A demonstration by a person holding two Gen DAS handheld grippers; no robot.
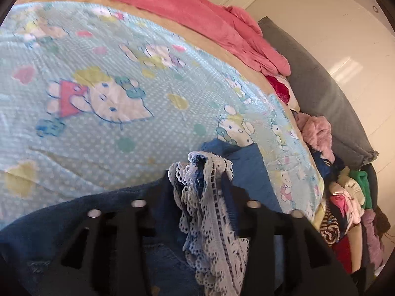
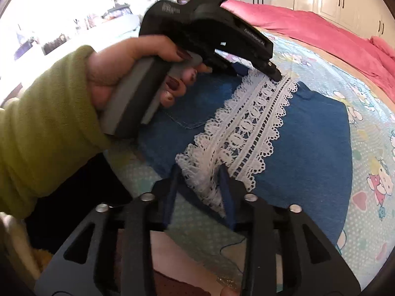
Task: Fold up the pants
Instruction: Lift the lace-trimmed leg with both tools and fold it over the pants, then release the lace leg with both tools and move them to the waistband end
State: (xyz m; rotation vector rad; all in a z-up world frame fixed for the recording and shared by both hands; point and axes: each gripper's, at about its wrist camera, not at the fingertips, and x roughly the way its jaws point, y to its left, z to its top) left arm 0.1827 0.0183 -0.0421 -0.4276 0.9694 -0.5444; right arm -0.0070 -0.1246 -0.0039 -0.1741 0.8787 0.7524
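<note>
Bed (image 1: 103,49) carried everything, w/ a pale blue cartoon-cat sheet (image 2: 370,128) over it. Pink duvet (image 1: 187,7) lay bunched along far edge. Blue pants (image 2: 308,153) w/ white lace trim (image 2: 254,123) lay on sheet nr the near edge. Heap of mixed clothes (image 1: 345,197) sat at right edge, grey blanket (image 1: 318,83) beside it along that edge.

Cartoon-print sheet (image 1: 103,133), pink blanket (image 1: 187,7), clothes pile (image 1: 345,202).
</note>
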